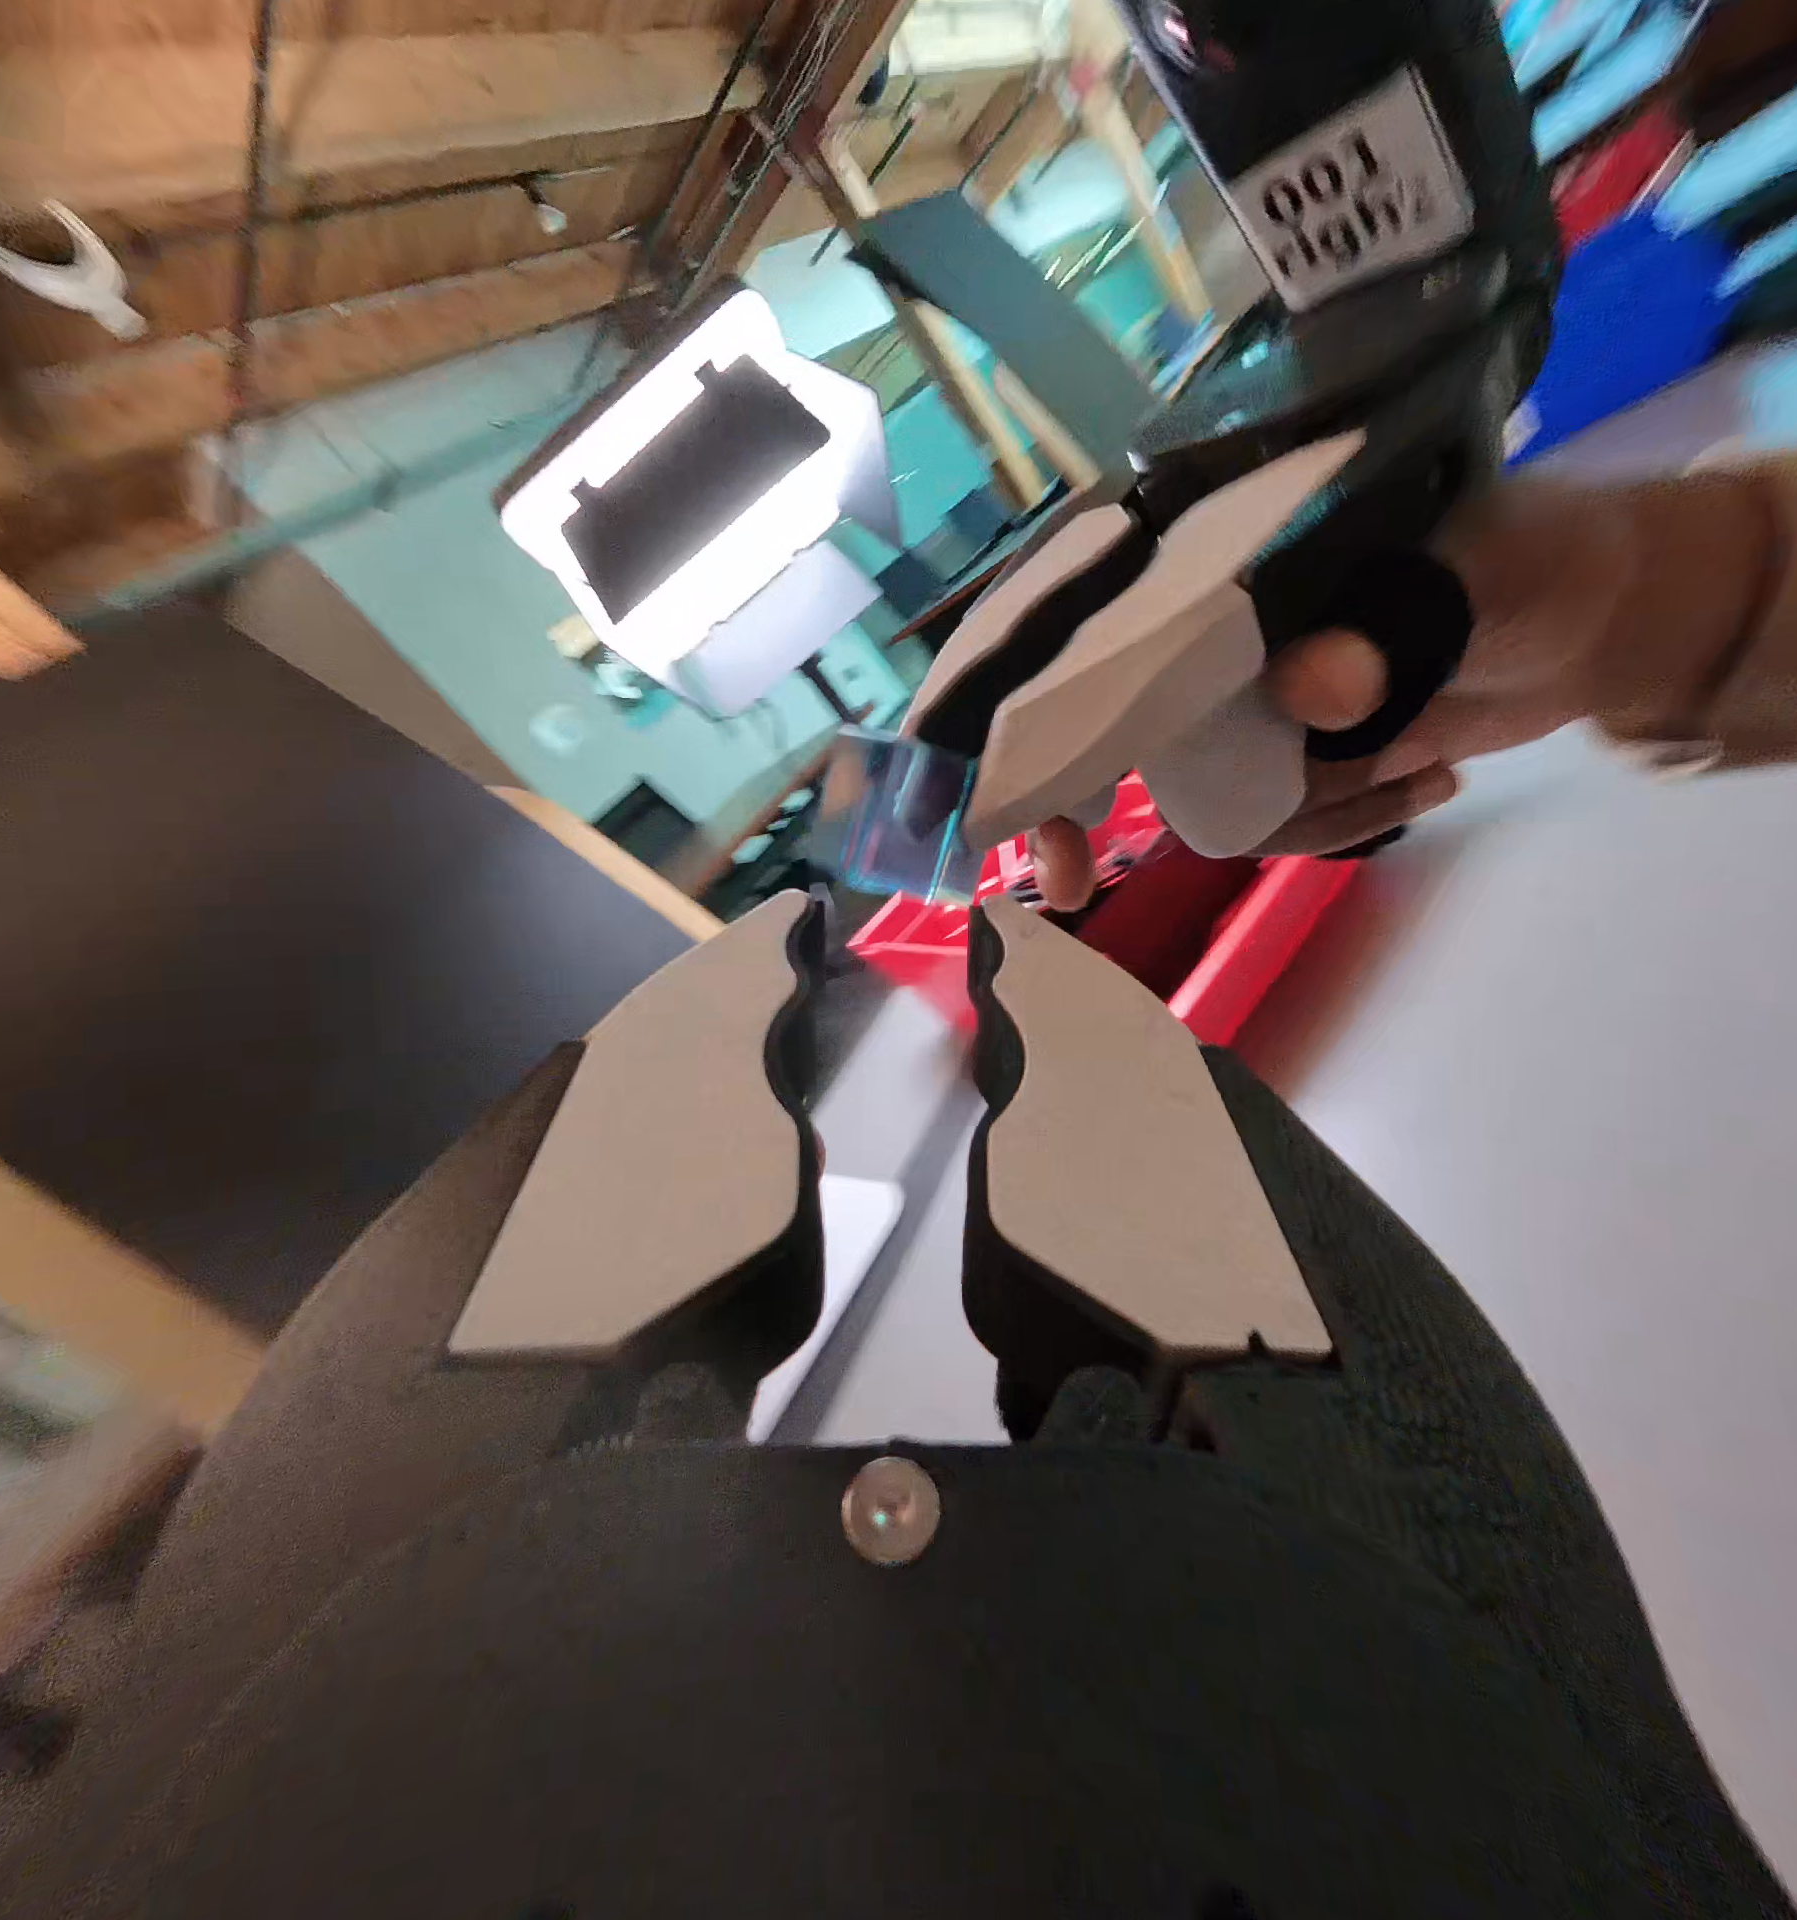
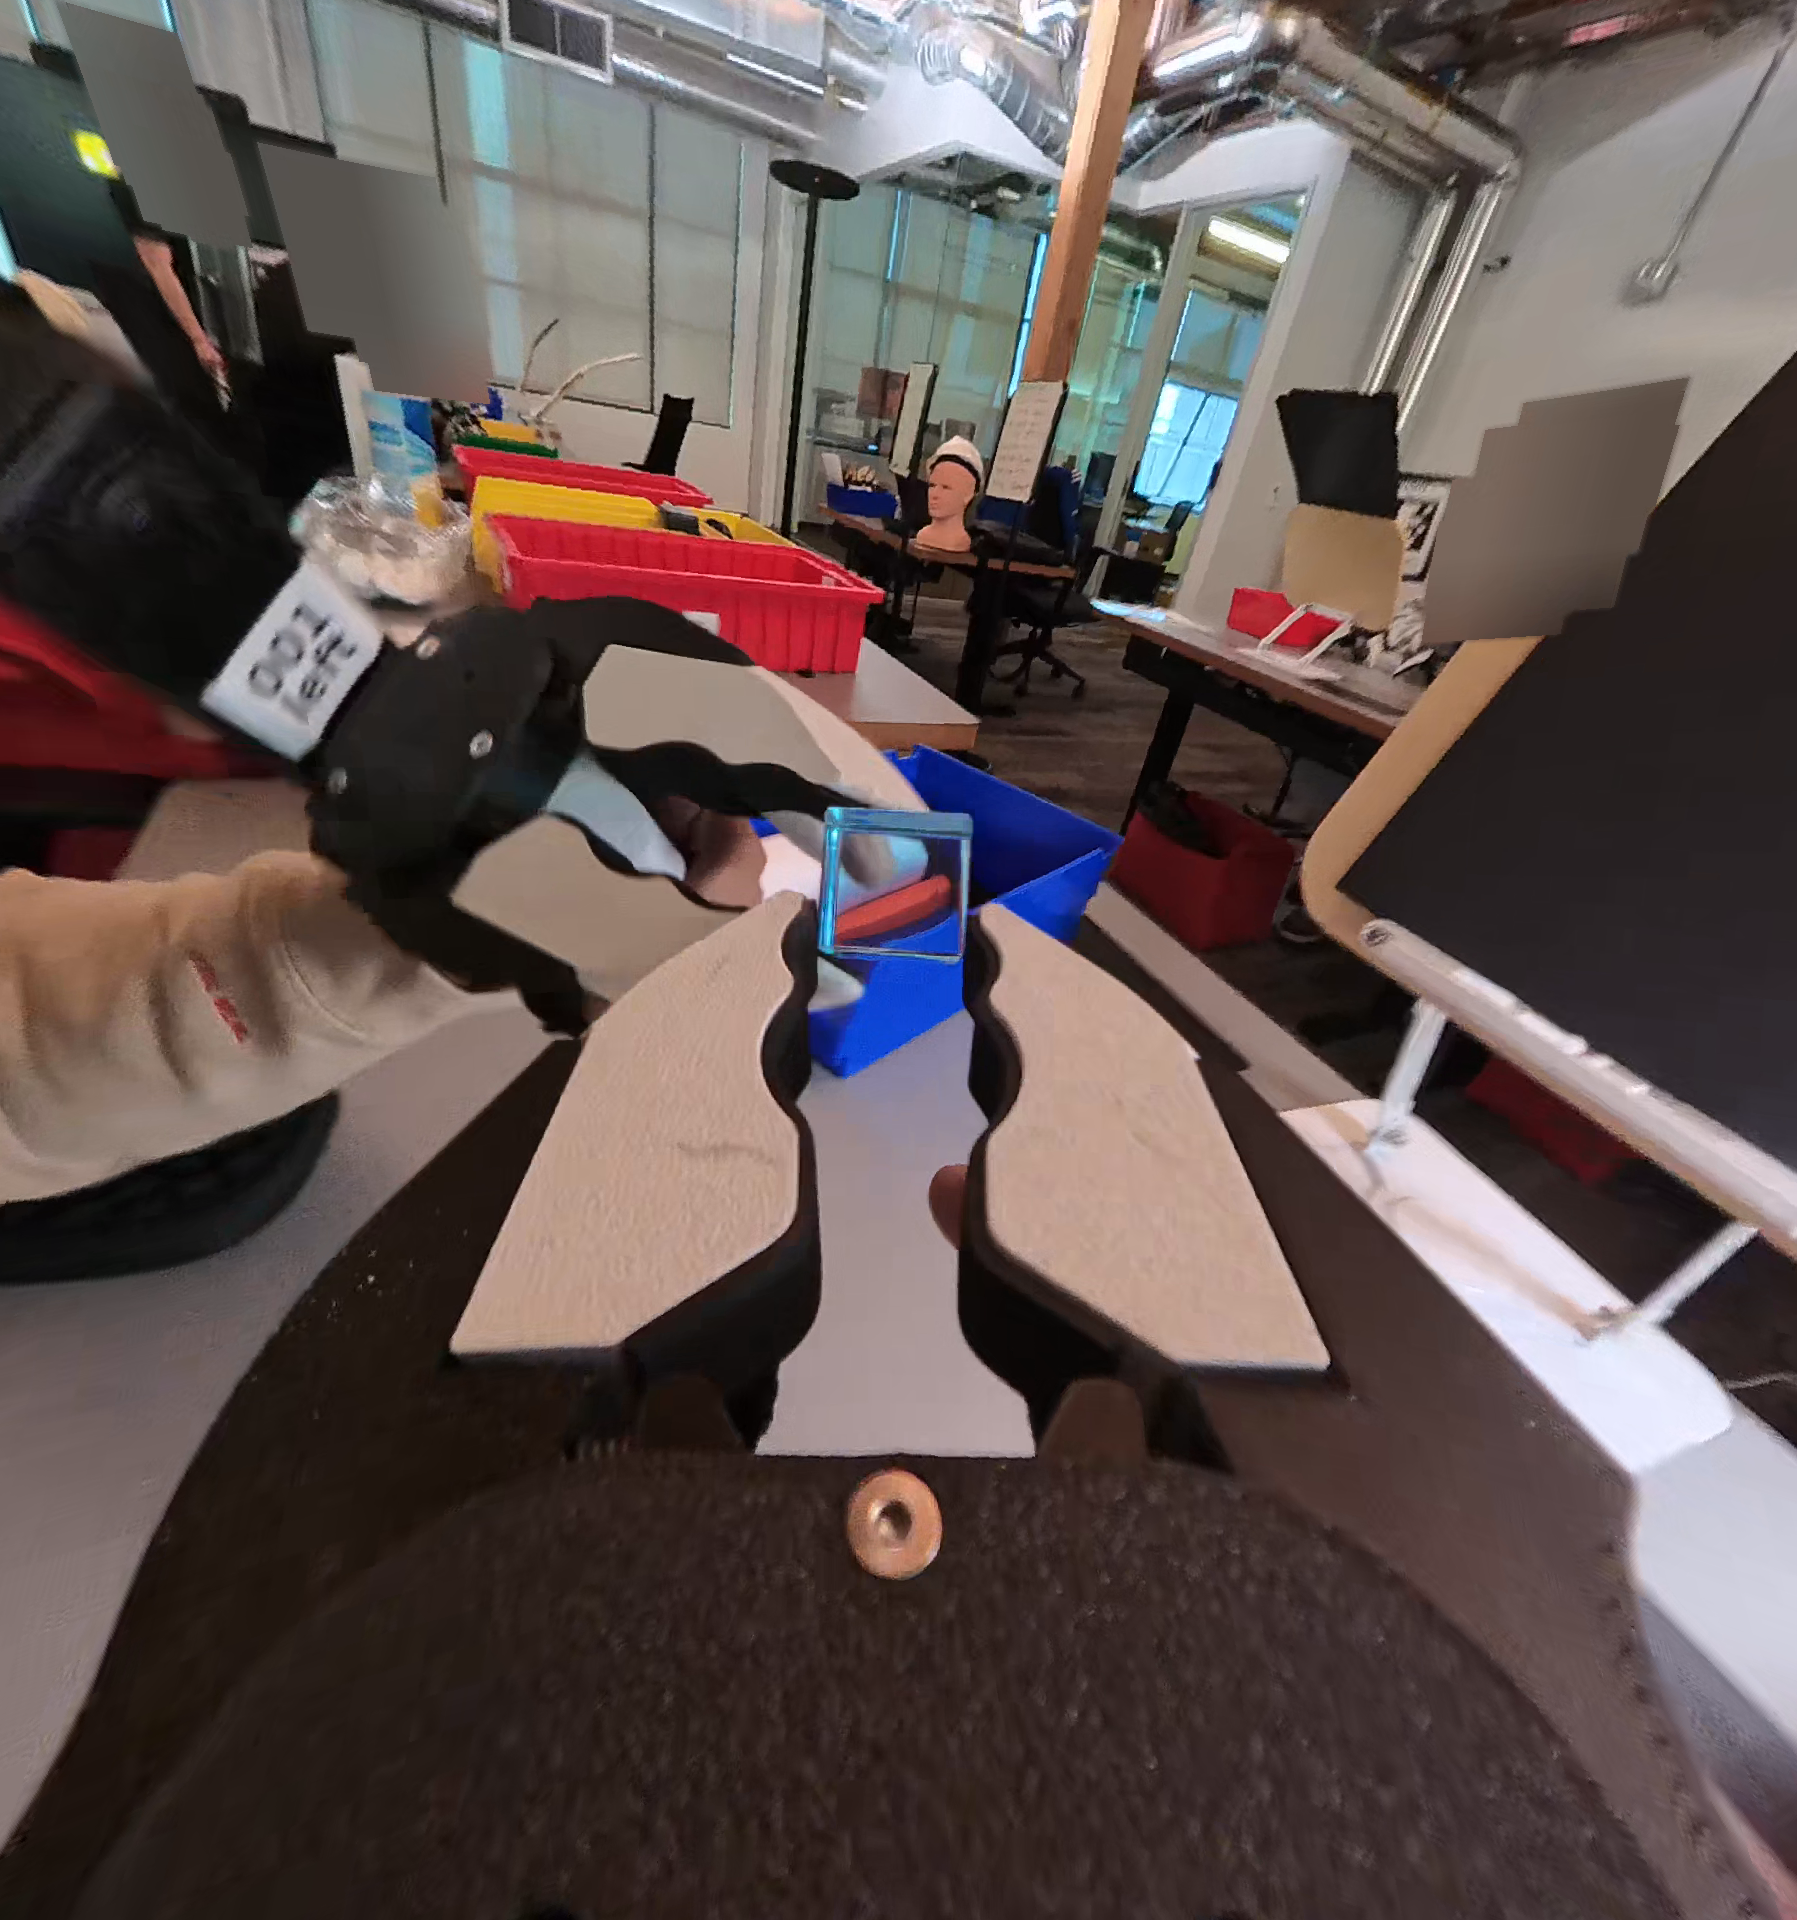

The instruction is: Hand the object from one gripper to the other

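in the right wrist view, the right tool (image 2: 892, 935) pinches a clear cube (image 2: 894, 883) at its fingertips at 12 o'clock. the left tool (image 2: 821, 831) reaches in from 9 o'clock, fingers parted and empty, just beside the cube. a blue bin (image 2: 1019, 862) sits beyond on the counter (image 2: 63, 1455).

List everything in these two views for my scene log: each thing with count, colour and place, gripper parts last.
Cube: one, clear with blue edges, held at the right gripper's fingertips.
Blue bin: one, on the grey table behind the cube.
Red bins: at least two, on the far table; one yellow bin between them.
Mannequin head: one, white cap, on a far desk.
Black board: one, pale edge, tilted at right.
Left gripper: one, black with grey fingers, open and empty, close to the cube.
Right gripper: one, same colours, shut on the cube.
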Available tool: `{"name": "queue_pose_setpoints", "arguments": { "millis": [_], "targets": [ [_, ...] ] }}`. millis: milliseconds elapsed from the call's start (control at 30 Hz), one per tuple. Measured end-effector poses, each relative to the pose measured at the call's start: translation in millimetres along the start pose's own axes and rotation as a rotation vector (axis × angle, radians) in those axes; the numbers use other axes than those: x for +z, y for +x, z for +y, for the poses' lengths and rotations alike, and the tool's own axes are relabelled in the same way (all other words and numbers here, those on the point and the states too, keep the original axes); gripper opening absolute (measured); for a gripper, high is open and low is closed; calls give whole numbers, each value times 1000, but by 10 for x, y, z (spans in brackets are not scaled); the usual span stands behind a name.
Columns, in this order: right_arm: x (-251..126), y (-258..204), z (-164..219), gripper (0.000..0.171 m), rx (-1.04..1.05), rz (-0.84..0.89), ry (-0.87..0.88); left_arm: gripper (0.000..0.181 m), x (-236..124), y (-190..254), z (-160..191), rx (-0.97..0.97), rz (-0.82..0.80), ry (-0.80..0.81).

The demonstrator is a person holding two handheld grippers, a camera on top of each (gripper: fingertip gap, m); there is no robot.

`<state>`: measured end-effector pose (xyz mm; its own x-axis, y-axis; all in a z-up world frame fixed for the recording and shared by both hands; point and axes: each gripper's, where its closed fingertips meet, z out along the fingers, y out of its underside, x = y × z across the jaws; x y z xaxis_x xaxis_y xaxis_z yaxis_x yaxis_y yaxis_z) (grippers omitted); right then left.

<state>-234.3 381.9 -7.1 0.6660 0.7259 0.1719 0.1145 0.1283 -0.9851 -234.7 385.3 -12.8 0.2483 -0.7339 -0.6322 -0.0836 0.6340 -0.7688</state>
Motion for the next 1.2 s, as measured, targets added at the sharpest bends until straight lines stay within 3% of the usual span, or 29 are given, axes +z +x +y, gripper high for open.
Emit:
{"name": "queue_pose_setpoints", "arguments": {
  "millis": [100,233,300,367,433,467,567,633,700,800,867,933,1000,1067,1200],
  "targets": [
    [-160,57,-66,26,-166,31,3,24,-93,-89,-34,-346,127,93],
    [-268,-32,-164,26,-502,98,47,46,-106,-27,-45,-903,411,86],
    [-206,-74,-123,26,-679,164,4,48,-102,14,-112,-1020,480,118],
    [-124,-100,-10,26,-845,212,-76,51,-90,118,-130,-1009,518,87],
    [-51,-115,103,26,-947,232,-147,41,-52,220,-43,-938,502,-10],
    [-20,-138,140,26,-979,232,-164,30,-28,235,16,-884,466,-48],
    [21,-161,172,27,-1015,234,-179,29,-31,212,51,-730,410,-61],
    [-23,-151,169,27,-780,147,-179,29,-33,125,76,-550,308,-47],
    [-129,-140,114,38,-448,20,-149,29,-27,-24,146,-326,135,-67],
    [-208,-6,-2,47,-19,-36,-93,29,13,-68,172,-12,-38,-106],
    [-147,20,-8,47,110,-28,-65,29,68,15,146,151,-98,-105],
    [-10,-39,196,52,144,-28,-164,29,118,119,126,319,-145,-102],
    [79,-40,360,29,89,24,-228,29,153,175,168,420,-165,-123],
    [47,28,369,28,-45,60,-247,32,149,185,224,308,-94,-119],
    [-185,94,168,27,-447,107,-159,42,40,129,147,-441,211,-21]
  ]
}}
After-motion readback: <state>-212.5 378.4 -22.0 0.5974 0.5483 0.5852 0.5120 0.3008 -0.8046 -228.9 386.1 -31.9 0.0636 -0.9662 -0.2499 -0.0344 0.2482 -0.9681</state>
